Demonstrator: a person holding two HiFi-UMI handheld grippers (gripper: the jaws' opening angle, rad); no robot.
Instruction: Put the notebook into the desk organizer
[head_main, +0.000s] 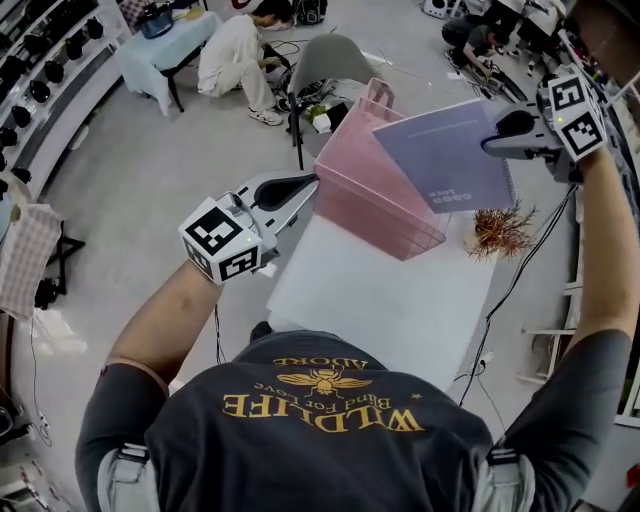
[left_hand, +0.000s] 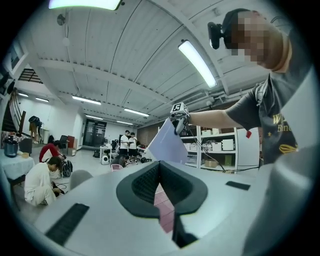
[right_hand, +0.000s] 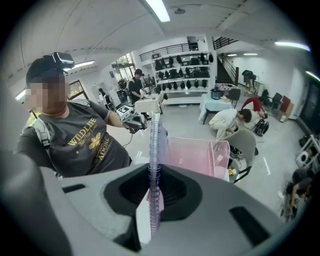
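My right gripper (head_main: 495, 135) is shut on the spiral edge of a lilac notebook (head_main: 445, 155), which hangs tilted in the air above the right side of a pink mesh desk organizer (head_main: 370, 205). In the right gripper view the notebook (right_hand: 152, 150) stands edge-on, rising out of that gripper (right_hand: 152, 172), with the organizer (right_hand: 195, 155) behind it. My left gripper (head_main: 312, 183) is at the organizer's left rim corner. In the left gripper view its jaws (left_hand: 160, 167) are nearly together and pink mesh (left_hand: 166, 210) fills the slit between them. The notebook (left_hand: 167, 145) shows beyond them.
The organizer stands at the far end of a white table (head_main: 380, 300). A brown dried sprig (head_main: 498, 232) lies on the table at the right, beside a black cable. A grey chair (head_main: 335, 60) and a crouching person (head_main: 235, 60) are on the floor beyond.
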